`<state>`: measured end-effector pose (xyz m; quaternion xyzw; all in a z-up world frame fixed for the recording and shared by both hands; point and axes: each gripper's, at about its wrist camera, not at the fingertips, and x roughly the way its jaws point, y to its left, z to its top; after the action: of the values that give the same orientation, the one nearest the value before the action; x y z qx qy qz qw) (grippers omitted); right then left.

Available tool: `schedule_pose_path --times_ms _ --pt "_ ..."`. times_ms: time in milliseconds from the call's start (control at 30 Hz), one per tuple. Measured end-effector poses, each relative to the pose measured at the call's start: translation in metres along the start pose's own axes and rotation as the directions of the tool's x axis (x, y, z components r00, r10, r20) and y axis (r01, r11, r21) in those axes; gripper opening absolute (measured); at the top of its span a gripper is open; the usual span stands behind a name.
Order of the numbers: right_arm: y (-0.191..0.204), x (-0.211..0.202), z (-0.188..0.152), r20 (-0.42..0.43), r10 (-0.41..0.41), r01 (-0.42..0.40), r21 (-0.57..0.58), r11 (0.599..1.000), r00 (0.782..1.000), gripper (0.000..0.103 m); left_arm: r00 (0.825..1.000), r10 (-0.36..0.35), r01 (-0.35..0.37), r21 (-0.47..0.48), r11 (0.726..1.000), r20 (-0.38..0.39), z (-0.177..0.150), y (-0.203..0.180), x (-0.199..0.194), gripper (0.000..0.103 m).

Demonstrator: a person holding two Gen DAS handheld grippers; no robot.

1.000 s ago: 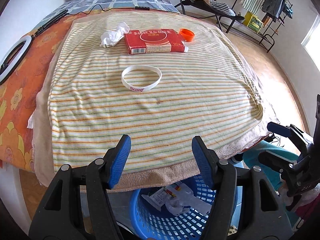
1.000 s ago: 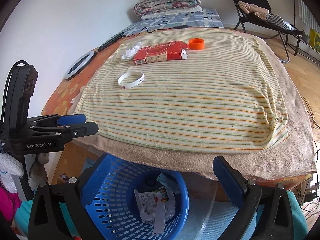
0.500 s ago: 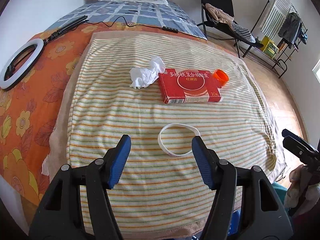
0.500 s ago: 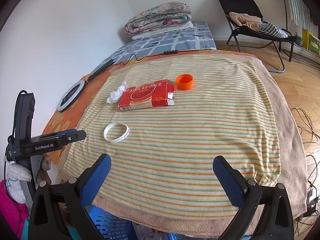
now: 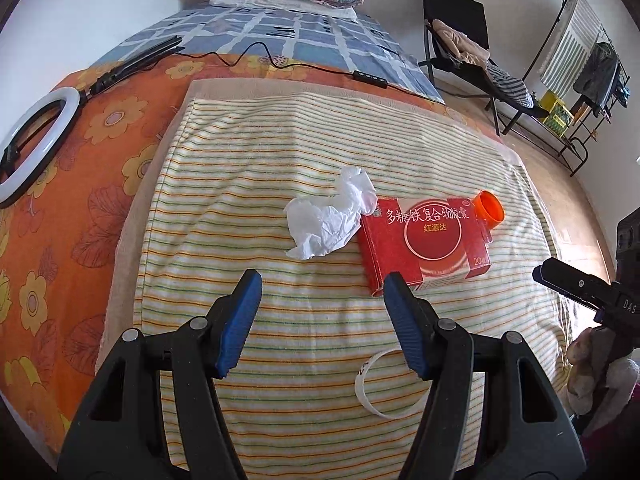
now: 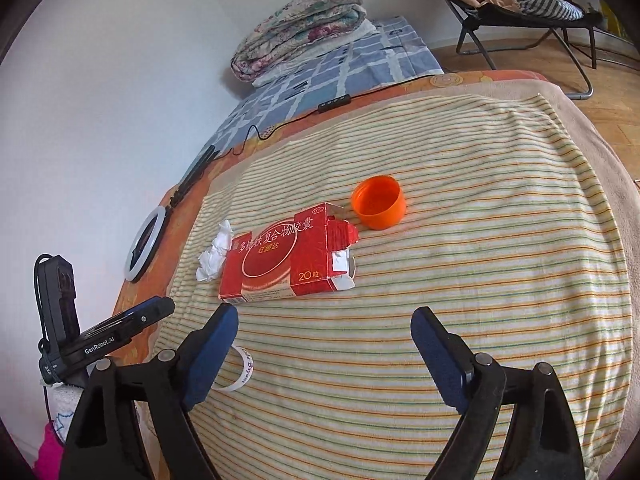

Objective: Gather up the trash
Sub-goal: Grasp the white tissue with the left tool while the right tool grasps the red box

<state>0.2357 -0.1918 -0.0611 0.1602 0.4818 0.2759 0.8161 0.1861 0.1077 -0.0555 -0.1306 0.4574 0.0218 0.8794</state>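
On the striped towel (image 5: 280,152) lie a crumpled white tissue (image 5: 330,216), a red medicine box (image 5: 424,240) (image 6: 280,256) with a torn end, an orange cap (image 5: 489,209) (image 6: 379,202) and a white wristband (image 5: 386,386) (image 6: 242,370). My left gripper (image 5: 320,292) hangs open just short of the tissue and the box, empty. My right gripper (image 6: 324,326) hovers in front of the box with nothing between its fingers; its jaws are closing but stand wide apart. The wristband lies under the inner finger of each gripper.
An orange flowered sheet (image 5: 60,184) holds a white ring light (image 5: 28,148) and its cable at the left. A folded quilt (image 6: 300,28) sits at the bed's far end. A black folding chair (image 6: 520,8) with clothes and a drying rack (image 5: 580,52) stand on the wooden floor.
Both grippers have moved forward from above the blue basket over the towel, so the basket is out of view and the trash looms larger. The right jaws have narrowed a little.
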Motion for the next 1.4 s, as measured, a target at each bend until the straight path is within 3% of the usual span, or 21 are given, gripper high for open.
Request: schedule_pose_path --times_ms 133,233,333,433,533,600,733,900,1167,1400 --pt "-0.003 0.027 0.012 -0.02 0.01 -0.01 -0.004 1.0 1.0 0.087 1.0 0.004 -0.004 -0.02 1.0 0.005 0.011 0.006 0.013 0.065" --pt "-0.004 0.044 0.018 -0.036 0.019 -0.019 0.002 1.0 0.999 0.079 1.0 0.0 0.0 -0.025 1.0 0.001 0.018 0.008 0.022 0.055" --pt "-0.005 0.051 0.022 -0.033 0.038 -0.038 0.01 0.999 0.999 0.077 1.0 -0.004 0.004 -0.006 1.0 0.003 0.023 0.005 0.03 0.054" --pt "-0.006 0.058 0.027 -0.024 0.058 -0.058 0.017 0.998 0.998 0.074 1.0 -0.007 0.007 0.001 1.0 -0.013 0.027 0.005 0.043 0.041" --pt "-0.01 0.066 0.028 -0.027 0.073 -0.072 0.039 0.997 0.997 0.07 0.998 -0.05 0.048 -0.042 0.998 -0.034 0.028 0.01 0.053 0.037" --pt "-0.012 0.068 0.028 -0.03 0.096 -0.095 0.057 0.994 0.995 0.067 0.997 -0.07 0.068 -0.06 0.996 -0.041 0.027 0.011 0.057 0.029" --pt "-0.011 0.07 0.027 -0.028 0.116 -0.115 0.059 0.992 0.993 0.06 0.996 -0.073 0.07 -0.055 0.996 -0.046 0.026 0.01 0.061 0.027" --pt "-0.007 0.07 0.026 -0.043 0.174 -0.172 0.062 0.983 0.984 0.038 0.996 -0.075 0.073 -0.056 0.996 -0.049 0.025 0.009 0.062 0.024" --pt "0.009 0.068 0.022 -0.053 0.221 -0.22 0.024 0.975 0.974 0.031 0.998 -0.039 0.038 -0.031 0.999 -0.04 0.022 0.005 0.061 0.019" --pt "0.035 0.051 0.015 -0.014 0.158 -0.158 -0.085 0.984 0.987 0.024 1.0 -0.006 0.006 -0.037 0.999 -0.009 0.021 0.009 0.047 0.016"
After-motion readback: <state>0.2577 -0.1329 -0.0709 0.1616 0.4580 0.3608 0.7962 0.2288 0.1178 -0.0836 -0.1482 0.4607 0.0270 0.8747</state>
